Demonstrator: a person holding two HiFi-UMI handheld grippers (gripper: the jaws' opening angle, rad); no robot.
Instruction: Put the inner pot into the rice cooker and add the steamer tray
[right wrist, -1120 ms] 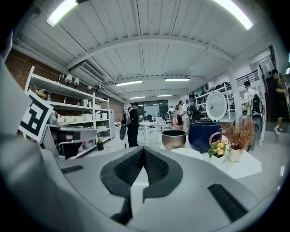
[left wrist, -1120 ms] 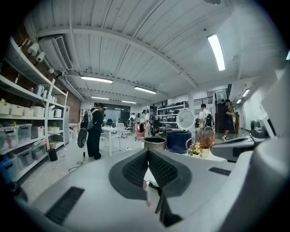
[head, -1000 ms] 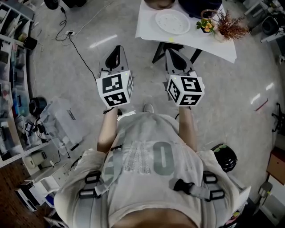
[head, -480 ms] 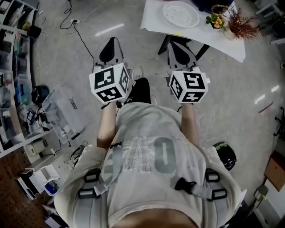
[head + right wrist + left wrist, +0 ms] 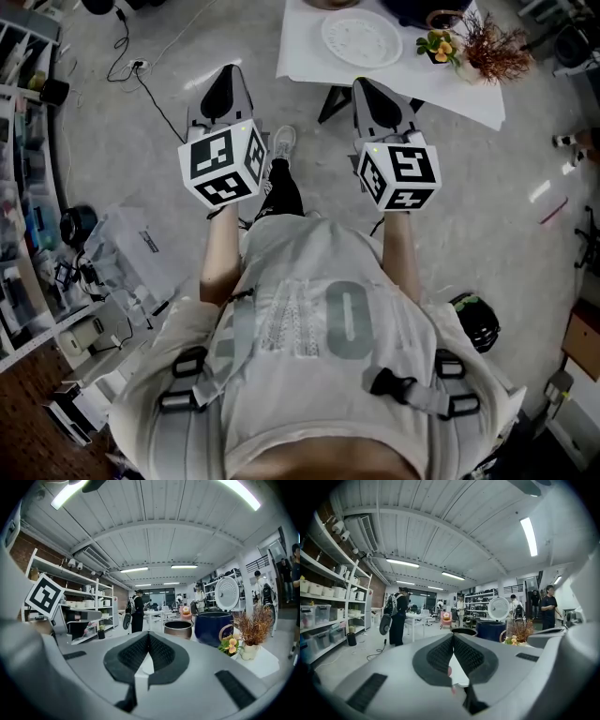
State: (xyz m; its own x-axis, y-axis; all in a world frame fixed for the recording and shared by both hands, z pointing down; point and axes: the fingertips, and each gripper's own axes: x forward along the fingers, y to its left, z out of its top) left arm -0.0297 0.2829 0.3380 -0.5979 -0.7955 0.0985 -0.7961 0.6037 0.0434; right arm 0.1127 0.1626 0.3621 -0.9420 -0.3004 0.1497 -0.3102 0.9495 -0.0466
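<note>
Both grippers are clenched on nothing. The left gripper has its pads pressed together with only air in front, and the right gripper is the same. Each is held roughly level, pointing at the counter ahead of the person.

Everything for the task sits on that counter, and the cooker serves as the landmark. It is dark blue and its lid stands open, so its well is free to load. The pot stands upright with its mouth up, just beside the cooker on the cooker's left as the person faces it, and not yet inside. The tray, a white perforated disc, lies flat on the counter nearer the person than the cooker and slightly to its left. The flowers sit in front of the cooker towards its right.

From the right gripper, the pot lies almost straight ahead and the cooker a little to the right. From the left gripper, both lie ahead and to the right. In the head view the right gripper comes just up to the counter's near edge below the tray, while the left gripper is off the counter's left corner. The right gripper therefore seems the nearer one for the pot, and its jaws must spread before they can take the rim.
</note>
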